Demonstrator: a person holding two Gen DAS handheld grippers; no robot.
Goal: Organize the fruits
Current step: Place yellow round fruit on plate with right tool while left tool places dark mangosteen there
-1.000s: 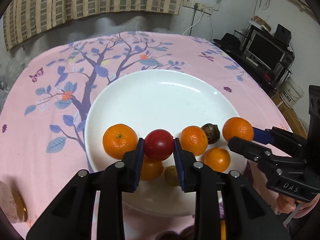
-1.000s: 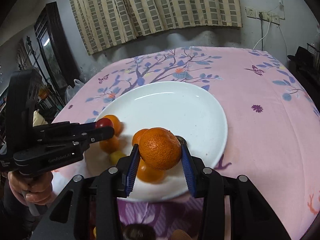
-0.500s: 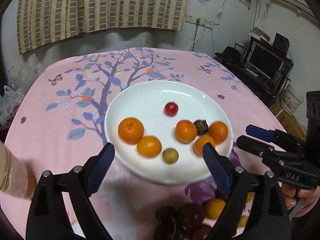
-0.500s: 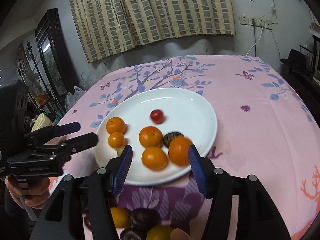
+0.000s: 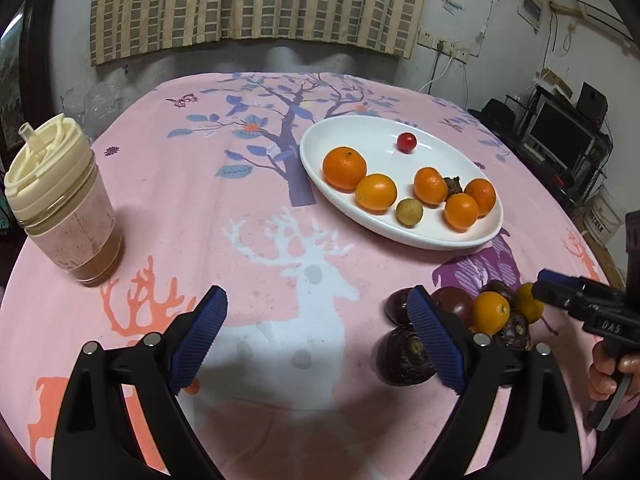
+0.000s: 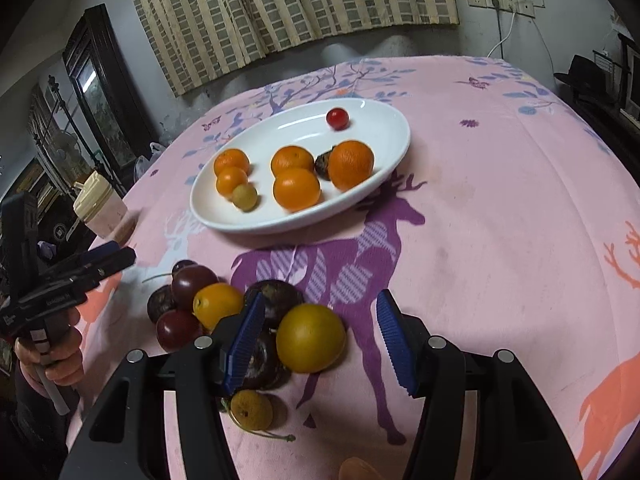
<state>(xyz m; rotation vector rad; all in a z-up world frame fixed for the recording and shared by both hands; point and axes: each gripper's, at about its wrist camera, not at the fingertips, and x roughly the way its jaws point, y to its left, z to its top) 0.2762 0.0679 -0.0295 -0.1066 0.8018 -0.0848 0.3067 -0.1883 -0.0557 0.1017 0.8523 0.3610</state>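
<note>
A white plate (image 5: 352, 128) (image 6: 384, 120) holds several oranges, a red cherry tomato (image 5: 406, 142) (image 6: 337, 118), a small yellow-green fruit (image 5: 409, 212) and a dark fruit. A pile of loose fruit (image 5: 480, 312) (image 6: 208, 300) lies on the pink cloth near me: dark purple fruits, orange ones and a yellow one (image 6: 310, 338). My left gripper (image 5: 316, 336) is open and empty above the cloth, left of the pile. My right gripper (image 6: 320, 340) is open, its jaws on either side of the yellow fruit, above the pile.
A lidded cup with a brown drink (image 5: 60, 200) (image 6: 102, 208) stands at the table's left edge. A shelf with electronics (image 5: 560, 136) stands to the right, a dark cabinet (image 6: 96, 92) to the left, a curtained wall behind.
Both grippers let go of their fruit onto the plate, the tomato and an orange, opened, and drew back toward the near edge over the loose pile.
</note>
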